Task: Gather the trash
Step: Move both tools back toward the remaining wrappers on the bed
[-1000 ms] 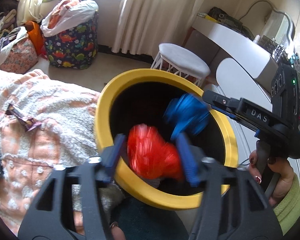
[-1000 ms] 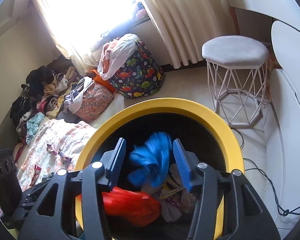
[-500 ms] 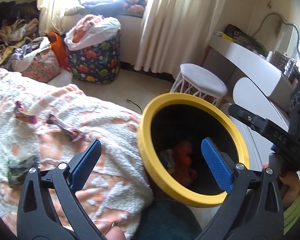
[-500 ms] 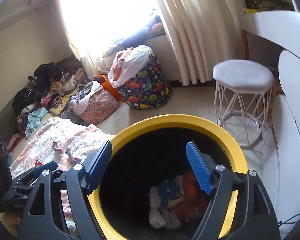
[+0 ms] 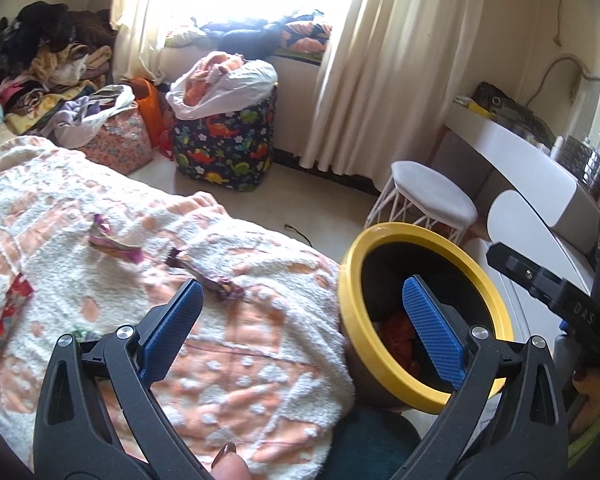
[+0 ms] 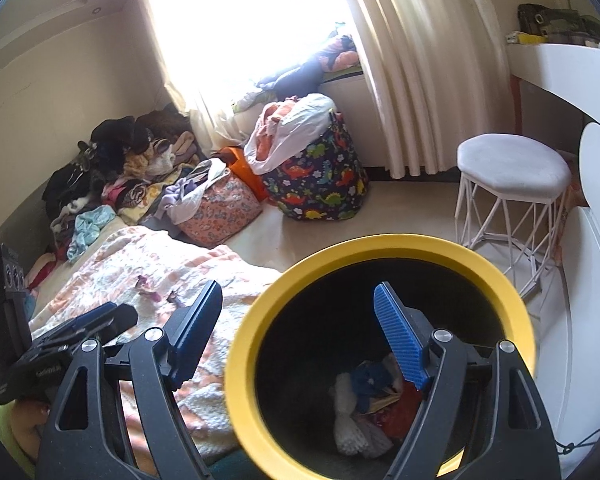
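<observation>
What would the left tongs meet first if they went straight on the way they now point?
Probably the peach-and-white blanket, near the purple wrapper ahead of the open left tongs; the yellow bin sits just to the right. Depth is unclear.

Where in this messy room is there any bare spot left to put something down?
The stool top is bare, and so is the floor strip between the dinosaur-print hamper and the stool. The blanket beside the yellow-rimmed bin is clear near its edge; wrappers litter it farther left. The corner by the window is piled with clothes.
</observation>
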The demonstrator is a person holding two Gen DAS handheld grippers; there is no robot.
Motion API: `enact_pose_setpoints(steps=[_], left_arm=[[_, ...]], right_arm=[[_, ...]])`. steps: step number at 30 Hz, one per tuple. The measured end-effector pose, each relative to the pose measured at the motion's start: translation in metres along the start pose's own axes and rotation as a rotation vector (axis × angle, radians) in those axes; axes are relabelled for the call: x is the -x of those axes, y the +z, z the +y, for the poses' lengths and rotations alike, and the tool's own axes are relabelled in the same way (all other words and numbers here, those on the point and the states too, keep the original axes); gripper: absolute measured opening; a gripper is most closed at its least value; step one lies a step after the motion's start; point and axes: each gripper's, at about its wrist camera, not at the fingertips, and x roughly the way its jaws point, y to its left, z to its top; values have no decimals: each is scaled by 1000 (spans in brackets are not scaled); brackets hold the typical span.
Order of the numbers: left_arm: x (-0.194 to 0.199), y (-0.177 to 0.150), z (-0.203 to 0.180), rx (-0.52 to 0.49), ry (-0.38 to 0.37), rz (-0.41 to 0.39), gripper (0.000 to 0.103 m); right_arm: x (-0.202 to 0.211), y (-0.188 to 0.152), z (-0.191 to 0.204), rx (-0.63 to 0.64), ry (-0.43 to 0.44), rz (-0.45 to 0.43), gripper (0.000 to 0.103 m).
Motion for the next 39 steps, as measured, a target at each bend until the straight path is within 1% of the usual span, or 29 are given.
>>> enact_pose_setpoints(steps=[11, 14, 20, 23, 26, 28, 30, 33, 35, 37, 39], left_arm=[[14, 1, 42, 48, 49, -34, 92], [16, 1, 56, 64, 59, -34, 92], [18, 4, 90, 72, 53, -18, 92], [16, 3, 104, 53, 69, 10, 92], [13, -2, 113, 28, 53, 47, 90], [10, -5, 118, 15, 41, 73, 83], [7, -8, 123, 8, 12, 98, 81], [2, -14, 128, -1, -16, 130, 74], [-4, -17, 130, -9, -62, 166, 73], [-7, -21, 129, -53, -57, 177, 71], [-12, -24, 130, -75, -63, 203, 68]], right_arm=[[-16, -5, 48, 82, 54, 57, 76], [-23, -6, 63, 103, 79, 76, 76], [-38, -8, 87, 148, 119, 119, 76], [-48, -9, 100, 174, 127, 140, 76], [-58, -8, 108, 183, 138, 160, 75], [-67, -8, 113, 192, 138, 172, 75], [-76, -8, 119, 199, 137, 190, 73], [-87, -10, 122, 203, 128, 215, 71], [-95, -10, 124, 199, 125, 230, 70], [-103, -11, 127, 195, 123, 245, 69], [-110, -12, 129, 193, 125, 259, 68]])
